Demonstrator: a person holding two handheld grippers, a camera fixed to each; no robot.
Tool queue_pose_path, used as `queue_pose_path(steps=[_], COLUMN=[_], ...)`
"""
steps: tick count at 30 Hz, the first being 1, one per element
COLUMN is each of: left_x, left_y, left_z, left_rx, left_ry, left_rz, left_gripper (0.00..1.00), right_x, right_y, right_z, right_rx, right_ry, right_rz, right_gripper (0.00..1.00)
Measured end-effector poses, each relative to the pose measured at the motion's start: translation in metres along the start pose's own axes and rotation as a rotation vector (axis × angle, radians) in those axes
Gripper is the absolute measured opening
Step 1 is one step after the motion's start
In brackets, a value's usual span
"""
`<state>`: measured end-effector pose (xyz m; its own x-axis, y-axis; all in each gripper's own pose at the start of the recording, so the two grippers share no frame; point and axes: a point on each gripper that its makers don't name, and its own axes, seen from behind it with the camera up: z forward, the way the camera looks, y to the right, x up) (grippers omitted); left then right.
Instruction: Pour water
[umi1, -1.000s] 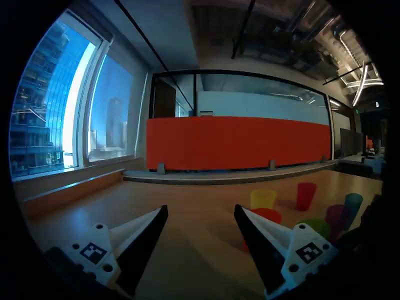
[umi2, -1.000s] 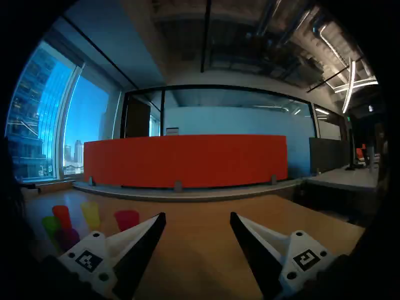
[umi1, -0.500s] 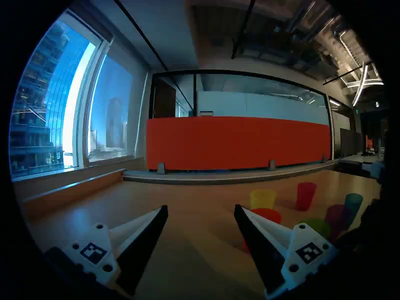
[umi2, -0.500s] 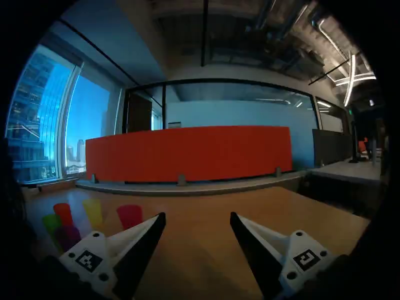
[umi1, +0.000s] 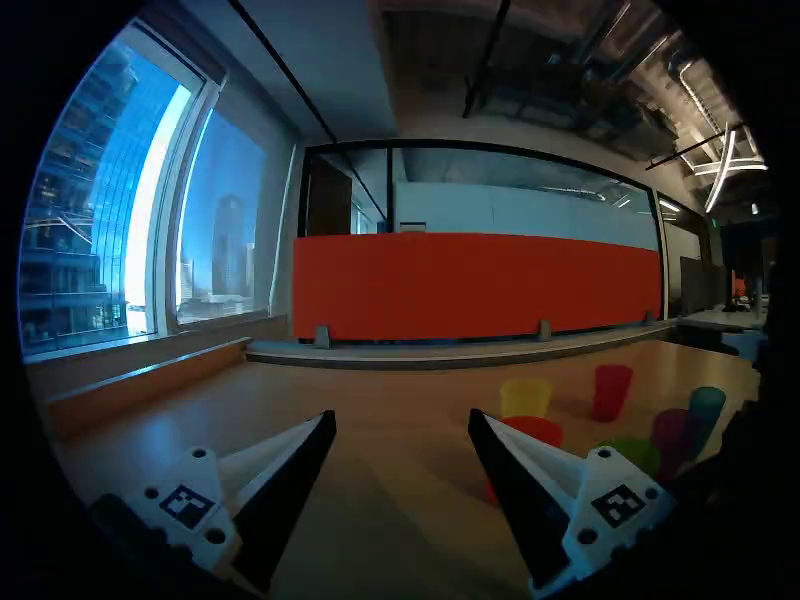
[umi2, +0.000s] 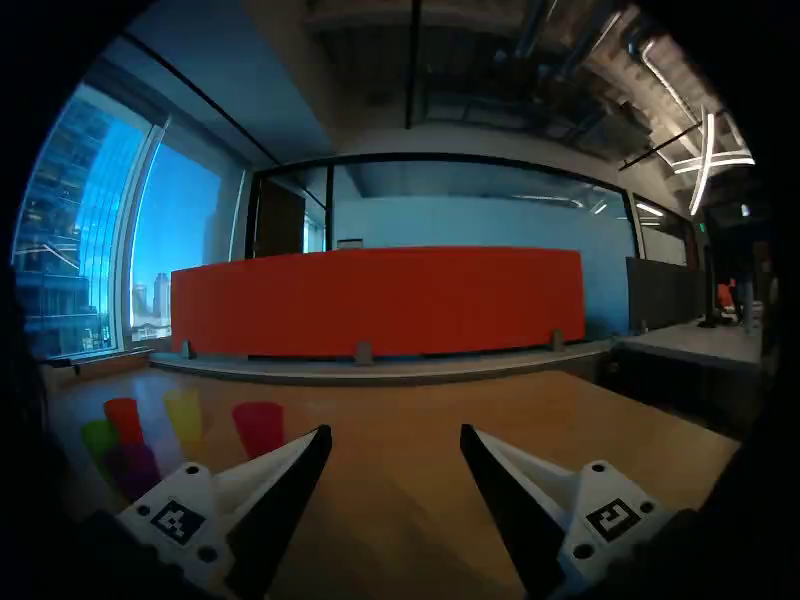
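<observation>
The left gripper (umi1: 400, 470) hovers low over the wooden worktop (umi1: 400, 400), its jaws spread wide with nothing between them. Past its right-hand finger, well short of the worktop's far edge where an orange partition (umi1: 480, 285) stands, is a loose cluster of cups. Left to right in the left gripper view they are:

- a yellow cup (umi1: 526, 397)
- an orange cup (umi1: 545, 430), half hidden behind the finger
- a red cup (umi1: 612, 390)
- a green cup (umi1: 630, 452)
- a purple cup (umi1: 674, 432)
- a teal cup (umi1: 706, 408)

That makes six, one of each colour, all upright. The right gripper view takes the cluster from the other side, low at its left, and five cups can be counted there. Whether any cup holds water cannot be told.

The right gripper (umi2: 395, 470) is likewise wide open and empty over bare worktop.

The cups look like thin, see-through plastic tumblers. They are probably very light when empty, smooth enough to slip, and likely to flex or buckle under a hard squeeze. Their tapered walls suggest gripping around the middle, below the rim, and closing gently. They stand close together, so a careless approach could knock a neighbour over. The yellow and red cups, on the cluster's far side, seem to have the most room around them.
</observation>
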<state>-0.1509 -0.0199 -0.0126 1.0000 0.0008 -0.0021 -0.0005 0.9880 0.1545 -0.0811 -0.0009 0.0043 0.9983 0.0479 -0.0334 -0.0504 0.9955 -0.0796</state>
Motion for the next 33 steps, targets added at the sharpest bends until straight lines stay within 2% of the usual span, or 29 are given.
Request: queue_pose_path(steps=[12,33], left_x=[0.0004,0.0007], left_y=[0.0003,-0.0005], left_z=[0.0003,0.0004], left_rx=[0.000,0.000], left_ry=[0.000,0.000], left_rz=[0.000,0.000], left_gripper=[0.98,0.98], right_x=[-0.0010,-0.0015], right_y=[-0.0049,-0.0035], right_z=[-0.0044,-0.0046], right_rx=[0.002,0.002], right_ry=[-0.001,-0.003], right_rz=[-0.031,-0.031], right_gripper=[1.00,1.00])
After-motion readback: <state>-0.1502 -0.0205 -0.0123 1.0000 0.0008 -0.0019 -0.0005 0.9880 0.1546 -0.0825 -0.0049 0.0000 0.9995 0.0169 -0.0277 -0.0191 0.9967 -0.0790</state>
